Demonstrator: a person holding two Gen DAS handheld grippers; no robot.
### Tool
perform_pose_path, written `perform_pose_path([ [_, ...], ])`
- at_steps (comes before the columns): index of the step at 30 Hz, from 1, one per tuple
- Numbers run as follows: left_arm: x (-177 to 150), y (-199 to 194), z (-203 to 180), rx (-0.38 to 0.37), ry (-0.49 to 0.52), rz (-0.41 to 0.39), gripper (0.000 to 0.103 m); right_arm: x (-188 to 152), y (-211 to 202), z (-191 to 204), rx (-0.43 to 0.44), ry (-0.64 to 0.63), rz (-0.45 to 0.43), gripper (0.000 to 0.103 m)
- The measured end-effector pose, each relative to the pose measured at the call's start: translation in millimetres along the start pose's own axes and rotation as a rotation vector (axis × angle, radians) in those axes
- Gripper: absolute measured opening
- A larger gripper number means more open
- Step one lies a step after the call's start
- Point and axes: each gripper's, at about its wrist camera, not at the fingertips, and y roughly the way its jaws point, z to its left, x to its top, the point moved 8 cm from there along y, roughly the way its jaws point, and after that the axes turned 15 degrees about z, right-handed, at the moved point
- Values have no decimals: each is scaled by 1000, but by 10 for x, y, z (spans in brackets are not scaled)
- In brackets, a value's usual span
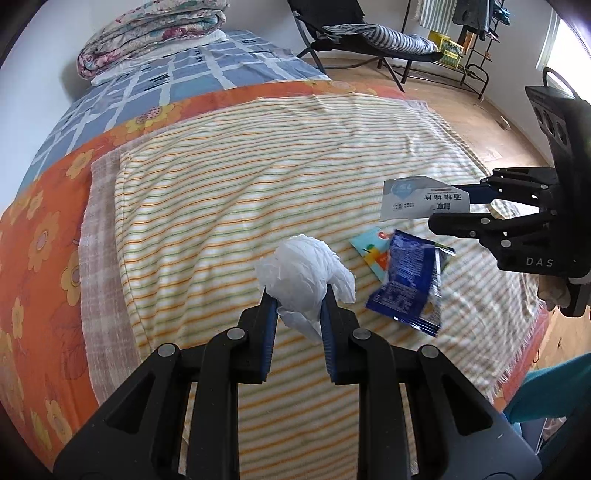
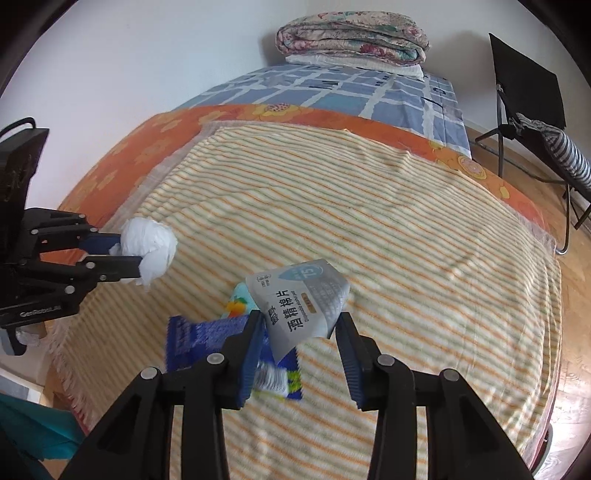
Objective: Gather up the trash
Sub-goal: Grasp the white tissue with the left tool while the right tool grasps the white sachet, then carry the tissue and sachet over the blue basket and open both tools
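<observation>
My left gripper (image 1: 298, 293) is shut on a crumpled white tissue (image 1: 303, 275) and holds it above the striped blanket (image 1: 258, 166); the tissue also shows in the right wrist view (image 2: 149, 251). My right gripper (image 2: 301, 325) holds a grey alcohol-wipe packet (image 2: 303, 299) between its fingers, lifted off the bed; the packet shows in the left wrist view (image 1: 424, 199) too. A blue snack wrapper (image 1: 406, 284) and a light-blue packet with orange print (image 1: 371, 247) lie on the blanket under the right gripper.
The bed has an orange flowered sheet (image 1: 44, 221) and a blue checked cover (image 1: 147, 85) with a folded quilt (image 1: 155, 33) at its head. A folding chair (image 1: 369, 37) with striped cloth stands on the wooden floor beyond the bed.
</observation>
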Motion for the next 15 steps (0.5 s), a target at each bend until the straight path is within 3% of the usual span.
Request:
perform_pose_path([
  [15, -423, -561, -432, -4, 30, -43, 21, -560, -643, 357, -3, -18, -44, 41],
])
